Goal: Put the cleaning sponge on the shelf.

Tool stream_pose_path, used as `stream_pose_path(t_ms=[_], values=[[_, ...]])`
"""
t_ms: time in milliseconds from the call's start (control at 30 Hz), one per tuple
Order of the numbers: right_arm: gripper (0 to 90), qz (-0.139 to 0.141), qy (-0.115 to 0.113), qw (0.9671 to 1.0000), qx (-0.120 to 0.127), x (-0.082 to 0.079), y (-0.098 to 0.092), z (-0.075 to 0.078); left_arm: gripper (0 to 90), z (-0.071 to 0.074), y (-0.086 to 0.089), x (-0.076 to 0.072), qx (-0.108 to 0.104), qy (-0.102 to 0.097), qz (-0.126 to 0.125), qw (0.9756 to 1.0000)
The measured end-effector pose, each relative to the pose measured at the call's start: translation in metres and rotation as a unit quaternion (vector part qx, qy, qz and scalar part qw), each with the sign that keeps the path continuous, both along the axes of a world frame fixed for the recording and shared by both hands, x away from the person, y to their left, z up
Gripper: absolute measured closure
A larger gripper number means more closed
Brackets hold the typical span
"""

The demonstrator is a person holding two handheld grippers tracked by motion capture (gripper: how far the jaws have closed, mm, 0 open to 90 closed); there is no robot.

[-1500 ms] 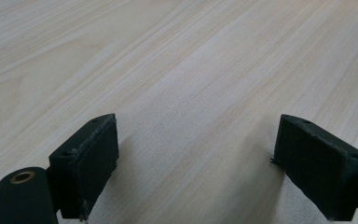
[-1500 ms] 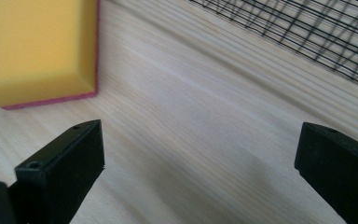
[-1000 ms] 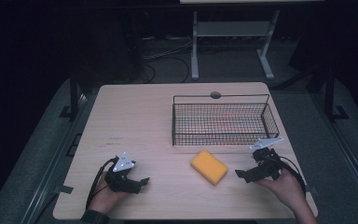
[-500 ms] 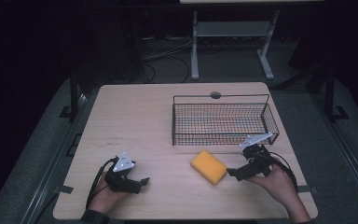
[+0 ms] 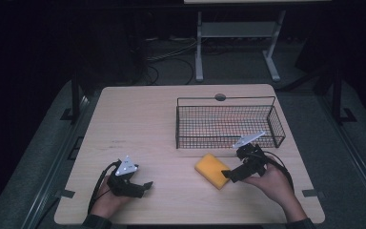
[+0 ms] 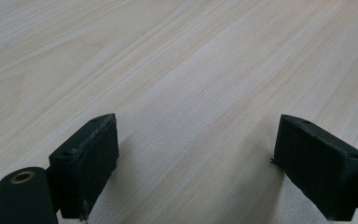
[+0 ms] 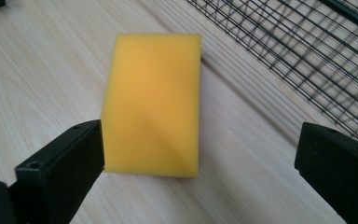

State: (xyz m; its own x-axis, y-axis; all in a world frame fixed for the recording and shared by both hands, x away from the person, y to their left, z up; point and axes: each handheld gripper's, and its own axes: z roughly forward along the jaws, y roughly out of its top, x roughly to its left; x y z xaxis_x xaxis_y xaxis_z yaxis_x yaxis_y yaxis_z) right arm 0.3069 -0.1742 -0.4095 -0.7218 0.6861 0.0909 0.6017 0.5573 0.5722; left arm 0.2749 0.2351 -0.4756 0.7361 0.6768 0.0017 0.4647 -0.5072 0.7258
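Note:
A yellow sponge (image 5: 211, 170) lies flat on the wooden table (image 5: 152, 119), just in front of the black wire basket (image 5: 228, 122). My right gripper (image 5: 229, 174) is at the sponge's right end, open, its tips close to the near corner. In the right gripper view the sponge (image 7: 154, 102) sits ahead between the wide-apart jaws, nearer the left one, with the basket mesh (image 7: 298, 51) at the upper right. My left gripper (image 5: 145, 185) rests low at the table's front left, open; in the left gripper view its jaws stand apart over bare wood (image 6: 191, 93).
The basket stands empty at the table's right rear, beside a round cable hole (image 5: 220, 97). A metal stand (image 5: 236, 43) and cables lie on the dark floor behind the table. Bare tabletop spreads across the left and middle.
My right gripper has moved left and a little forward, from beside the basket's front right corner up to the sponge's right end. The left gripper has stayed put.

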Motion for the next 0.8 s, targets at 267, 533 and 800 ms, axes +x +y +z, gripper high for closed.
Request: stream_pose_path(t_ms=[267, 533, 800], values=[[1.0, 0.014, 0.012, 0.9998, -0.006, 0.006, 0.016, -0.003, 13.0, 0.0, 0.0, 0.0, 0.001, -0.001, 0.0, 1.0], [1.0, 0.027, 0.023, 0.9992, -0.02, 0.011, 0.032, -0.01, 13.0, 0.0, 0.0, 0.0, 0.001, 0.0, 0.0, 1.0], [0.9, 0.04, 0.034, 0.9982, -0.03, 0.016, 0.048, -0.016, 12.9, 0.0, 0.0, 0.0, 0.003, 0.001, -0.002, 1.0]])
